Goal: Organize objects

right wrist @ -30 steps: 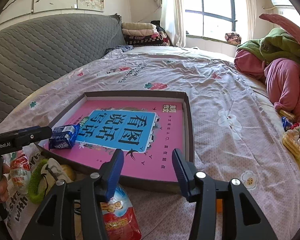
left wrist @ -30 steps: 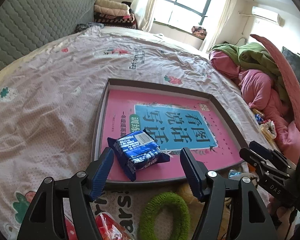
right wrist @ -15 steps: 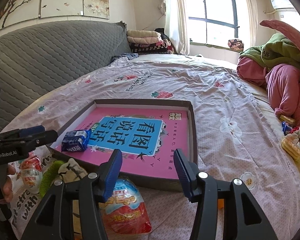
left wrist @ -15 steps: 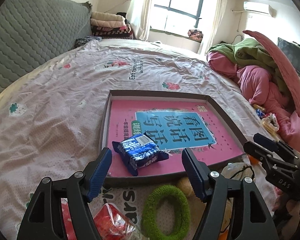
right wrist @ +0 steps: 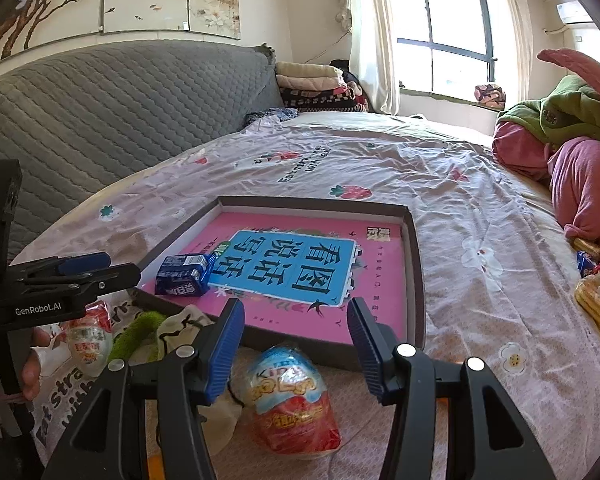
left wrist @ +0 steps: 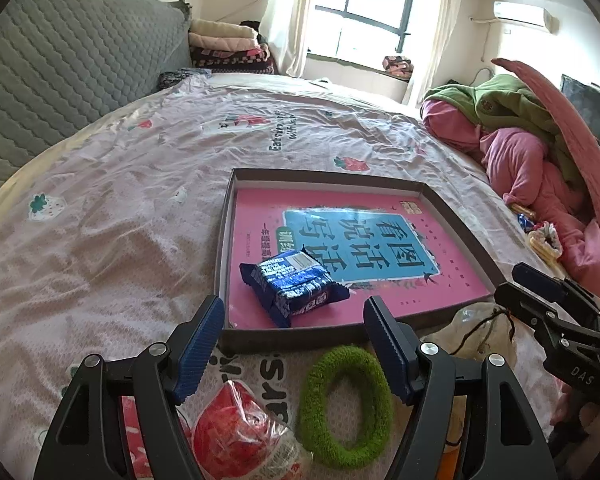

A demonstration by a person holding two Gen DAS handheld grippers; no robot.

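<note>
Left wrist view: the left gripper (left wrist: 294, 330) has backed off and lifted a little from the tray (left wrist: 288, 338) compared with a second ago, jaws apart and empty, with the tray's near rim now between the fingertips where the blue snack pack (left wrist: 294, 286) sat before. The pack lies flat inside the tray, in the near left corner on the pink book cover (left wrist: 440, 280), so that item reads as placed. Its long axis runs diagonally, barcode end toward the far left, crimped tail toward the near right. Off the tray, near the camera, wait a green hair ring (left wrist: 346, 396) and a red-wrapped snack (left wrist: 236, 436). Right wrist view: the right gripper (right wrist: 296, 338) has also pulled back slightly, jaws apart with nothing between the pads, hanging over a wrapped chocolate egg (right wrist: 294, 402) on the bedsheet (right wrist: 480, 208) just outside the tray's near edge; more of the egg shows than earlier. The egg's narrow end points at the tray, wide end toward the camera. Likely next pick, I judge.
</note>
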